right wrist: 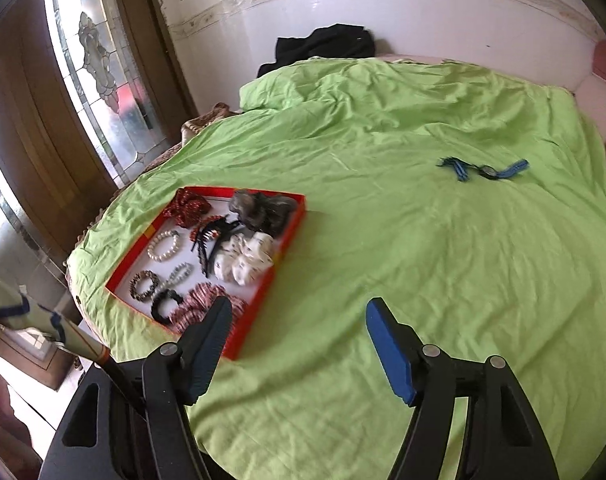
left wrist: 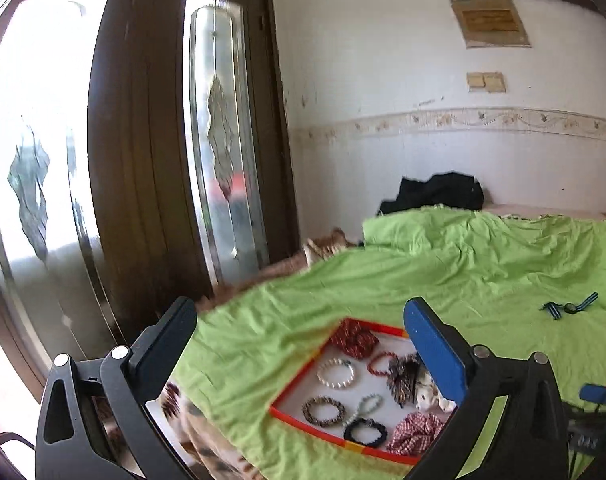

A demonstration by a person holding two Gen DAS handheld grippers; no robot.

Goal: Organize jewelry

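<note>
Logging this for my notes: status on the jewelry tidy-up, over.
Left gripper and right gripper open, empty. Red tray loaded. Blue hair tie loose on green sheet. Nothing blocking.

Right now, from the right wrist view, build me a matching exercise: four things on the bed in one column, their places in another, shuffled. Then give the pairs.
Things:
1. pearl bracelet
2. blue striped band
3. black garment
4. red scrunchie

Places:
A. loose on the green sheet, outside the tray
B. far corner of the tray
C. against the wall
D. along the tray's left side

Pairs: 1-D, 2-A, 3-C, 4-B
</note>
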